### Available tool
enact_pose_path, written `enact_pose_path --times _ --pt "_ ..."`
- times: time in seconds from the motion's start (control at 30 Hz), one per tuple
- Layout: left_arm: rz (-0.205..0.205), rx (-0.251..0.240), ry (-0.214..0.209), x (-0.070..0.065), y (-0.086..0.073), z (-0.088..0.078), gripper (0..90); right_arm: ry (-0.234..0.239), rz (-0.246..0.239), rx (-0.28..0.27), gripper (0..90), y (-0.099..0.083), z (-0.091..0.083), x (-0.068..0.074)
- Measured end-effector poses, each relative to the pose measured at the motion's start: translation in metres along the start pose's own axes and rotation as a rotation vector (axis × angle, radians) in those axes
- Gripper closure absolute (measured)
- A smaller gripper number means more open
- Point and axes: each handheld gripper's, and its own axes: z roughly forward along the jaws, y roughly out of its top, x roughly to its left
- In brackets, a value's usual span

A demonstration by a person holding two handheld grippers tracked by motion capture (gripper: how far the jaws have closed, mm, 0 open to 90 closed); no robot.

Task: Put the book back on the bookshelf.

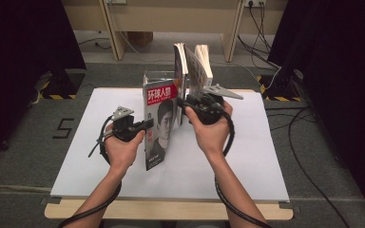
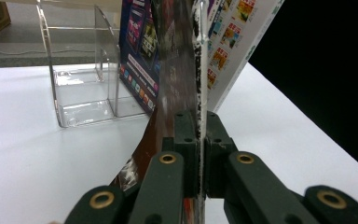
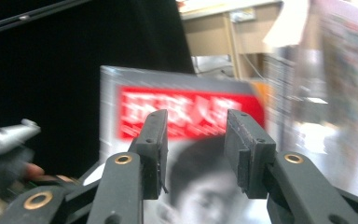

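**Magazine upright, left gripper gripping**

High view: the red-titled portrait-cover magazine (image 1: pixel 159 124) stands mid-table (image 1: pixel 228 156).

Left gripper view: the left gripper (image 2: pixel 198 140) fingers clench its edge, near a clear acrylic holder (image 2: pixel 81 88).

Right gripper view: the right gripper (image 3: pixel 196 149) fingers are released, empty, facing the cover.

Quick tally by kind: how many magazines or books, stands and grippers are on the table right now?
Magazines or books: 3 (red-titled magazine, two upright ones behind)
Clear stand: 1
Grippers: 2 (left gripper shut on the red-titled magazine, right gripper open)
Total: 6
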Motion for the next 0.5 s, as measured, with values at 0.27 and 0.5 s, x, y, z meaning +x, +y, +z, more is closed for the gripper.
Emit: enact_pose_path --times 0.27,0.5 --pt "0.01 -0.011 -0.019 0.008 0.003 -0.007 86.6 -0.122 0.114 0.063 60.0 -0.046 -0.035 -0.073" --pt "0.008 -0.028 -0.028 0.016 0.008 -0.011 86.6 -0.217 0.183 0.138 60.0 -0.094 -0.058 -0.12"
